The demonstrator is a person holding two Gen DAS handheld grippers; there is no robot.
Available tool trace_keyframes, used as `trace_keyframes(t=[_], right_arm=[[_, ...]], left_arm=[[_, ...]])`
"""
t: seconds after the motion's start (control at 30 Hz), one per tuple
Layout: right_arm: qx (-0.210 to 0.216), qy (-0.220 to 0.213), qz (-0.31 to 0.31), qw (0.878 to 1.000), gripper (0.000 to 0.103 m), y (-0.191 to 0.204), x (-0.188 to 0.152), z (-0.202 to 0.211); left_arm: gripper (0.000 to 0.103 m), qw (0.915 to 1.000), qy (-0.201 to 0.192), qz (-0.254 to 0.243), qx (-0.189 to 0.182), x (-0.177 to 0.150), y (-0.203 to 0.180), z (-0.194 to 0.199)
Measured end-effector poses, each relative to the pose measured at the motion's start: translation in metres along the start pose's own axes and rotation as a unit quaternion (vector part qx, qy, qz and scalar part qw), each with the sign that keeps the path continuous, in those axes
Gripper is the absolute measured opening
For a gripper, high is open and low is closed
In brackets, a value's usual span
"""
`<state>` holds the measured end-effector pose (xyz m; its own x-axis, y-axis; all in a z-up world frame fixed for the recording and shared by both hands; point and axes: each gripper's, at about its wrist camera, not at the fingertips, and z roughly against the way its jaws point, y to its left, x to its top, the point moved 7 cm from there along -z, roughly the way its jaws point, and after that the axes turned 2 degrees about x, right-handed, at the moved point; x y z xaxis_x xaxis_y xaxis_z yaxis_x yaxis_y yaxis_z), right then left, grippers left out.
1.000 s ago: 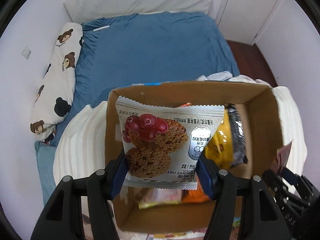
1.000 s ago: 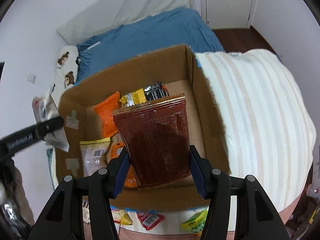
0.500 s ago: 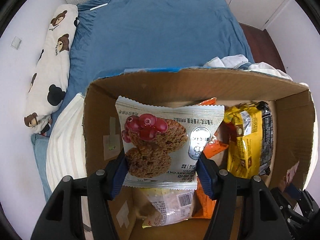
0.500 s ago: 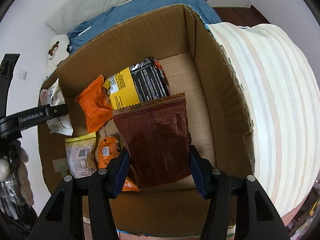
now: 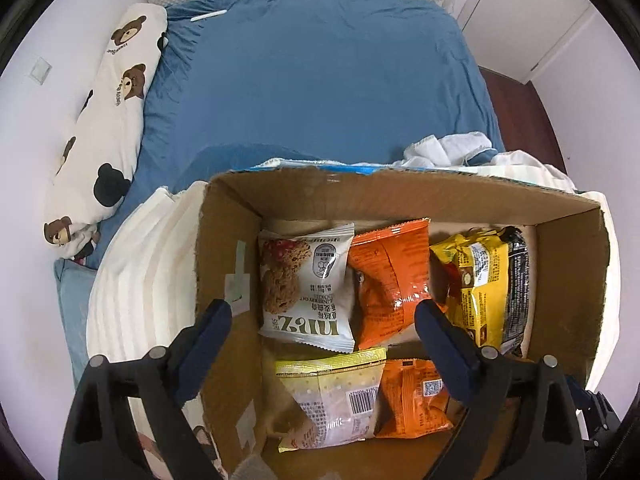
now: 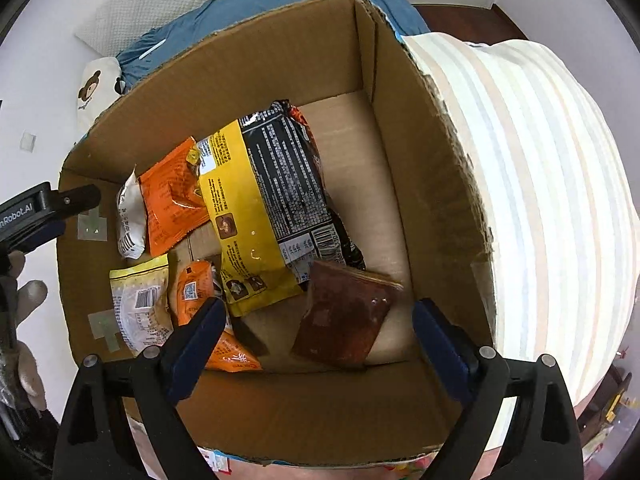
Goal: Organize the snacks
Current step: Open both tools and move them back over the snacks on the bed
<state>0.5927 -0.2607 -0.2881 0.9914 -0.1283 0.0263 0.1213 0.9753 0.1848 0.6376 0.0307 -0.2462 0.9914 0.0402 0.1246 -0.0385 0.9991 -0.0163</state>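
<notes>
Left wrist view first: left gripper [image 5: 320, 320] hangs over the open brown cardboard box [image 5: 420, 196] w/ jaws spread wide, they've just been opening, nothing pinched between them. The white oat-cookie snack packet w/ red berries printed on it [image 5: 306, 286] lies flat on the box floor by the left wall, touching the crinkly orange foil packet [image 5: 390, 276] next to it. Below those: a pale yellow-topped clear packet w/ a barcode [image 5: 334, 396] and a smaller orange pouch [image 5: 414, 400]. Yellow-and-black bag [image 5: 484, 280] sits at the right side.

What could go wrong imo: the fingers sit low inside the box, left one right beside the wall. Lift out crooked and a finger could catch the cardboard edge and drag the box across the soft striped cream blanket [image 5: 132, 280], which doesn't look like a firm base.

Right wrist view: right gripper [image 6: 316, 320] also spread wide, jaws just been opening too, nothing between the pads. The dark reddish-brown flat foil pouch [image 6: 344, 316] is down in the near right part of the box, leaning slightly, top end touching the yellow-and-black bag.

Risks here: that pouch isn't fully flat so it may slide or tip. Stuff is piling on the left half, so more drops there = packets overlapping, maybe crushed cookies. Also both grippers share one box (left one shows at the edge [image 6: 44, 212]), so they could bump if both pull out at once.
</notes>
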Motion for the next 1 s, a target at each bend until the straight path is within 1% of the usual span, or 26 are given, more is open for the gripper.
trace_keyframes(t=[0.17, 0.23, 0.3, 0.4, 0.57, 0.73, 0.8, 1.0], right_arm=[[-0.001, -0.006, 0.009, 1.0, 0.097, 0.007, -0.001, 0.01], [-0.002, -0.014, 0.016, 1.0, 0.097, 0.01, -0.002, 0.018], [-0.005, -0.028, 0.025, 0.999, 0.097, 0.012, -0.002, 0.027], [-0.018, -0.052, 0.042, 0.998, 0.097, 0.015, -0.004, 0.045], [-0.027, -0.09, 0.067, 0.993, 0.097, 0.021, -0.015, 0.073], [-0.027, -0.132, 0.083, 0.987, 0.097, 0.025, -0.038, 0.105], [-0.024, -0.149, 0.085, 0.985, 0.097, 0.025, -0.05, 0.118], [0.001, -0.179, 0.083, 0.98, 0.097, 0.024, -0.086, 0.15]], left_arm=[[0.094, 0.9999, -0.011, -0.008, 0.003, -0.007, -0.002, 0.011], [0.094, 0.9997, -0.018, -0.011, -0.01, -0.014, -0.006, 0.019], [0.094, 0.9992, -0.035, -0.013, -0.015, -0.022, -0.01, 0.03], [0.094, 0.9981, -0.058, -0.02, -0.011, -0.036, -0.013, 0.046], [0.094, 0.9951, -0.095, -0.024, -0.015, -0.064, -0.017, 0.073], [0.094, 0.9906, -0.132, -0.018, -0.032, -0.097, -0.02, 0.108], [0.094, 0.9886, -0.146, -0.024, -0.026, -0.11, -0.022, 0.121], [0.094, 0.9841, -0.174, -0.024, -0.027, -0.144, -0.023, 0.149]])
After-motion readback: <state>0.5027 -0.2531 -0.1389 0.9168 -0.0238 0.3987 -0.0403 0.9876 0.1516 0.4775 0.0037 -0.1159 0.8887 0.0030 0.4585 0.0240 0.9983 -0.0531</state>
